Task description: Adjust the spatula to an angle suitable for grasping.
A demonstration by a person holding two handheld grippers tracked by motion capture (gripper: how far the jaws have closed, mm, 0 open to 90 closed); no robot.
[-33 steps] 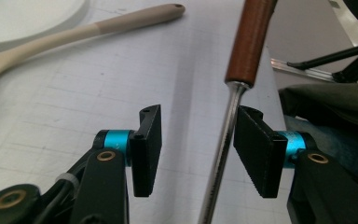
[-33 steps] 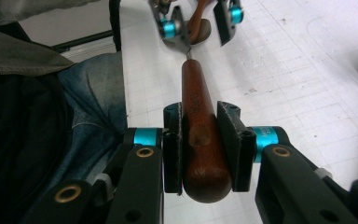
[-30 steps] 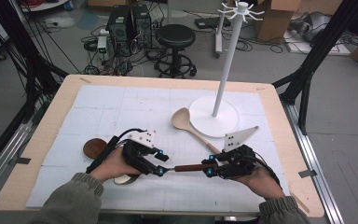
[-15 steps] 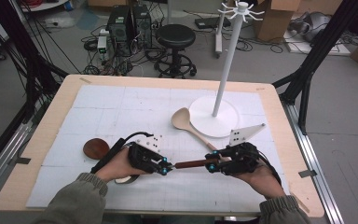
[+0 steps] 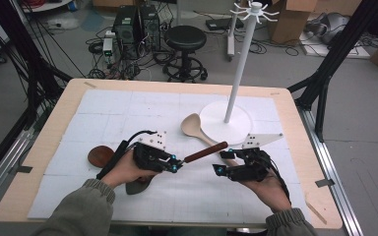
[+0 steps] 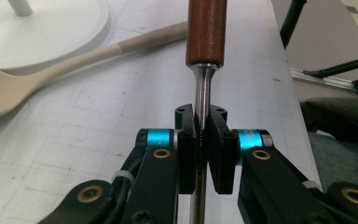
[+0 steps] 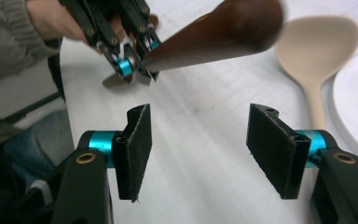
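- Just closed the left gripper (image 5: pixel 173 166) hard on the steel shank (image 6: pixel 201 93) of the wood-handled utensil (image 5: pixel 205 151); clenched pad to pad, just below the handle.
- Just opened the right gripper (image 5: pixel 221 169); released, nothing between the pads, sitting just short of the handle end. A second ago: clamped on that handle.
- Reads as a right-to-left handover, done. Carried by the left alone now.
- Utensil location: between the two hands, handle slanting up and right toward the white stand base (image 5: pixel 236 129), crossing above the stem of the beige spoon (image 5: pixel 193 126). Head end tucked under the left hand, hard to make out.
- Hands otherwise barely shifted.
- Likely next: hang on the stand's hooks (image 5: pixel 252 10), or regrip with the right elsewhere on the handle.
- Risk: swivel in the pads, given a thin round shank with a heavy handle cantilevered out.
- Untouched on the mat: beige spoon, plus a dark round piece (image 5: pixel 100 156) by the left wrist.
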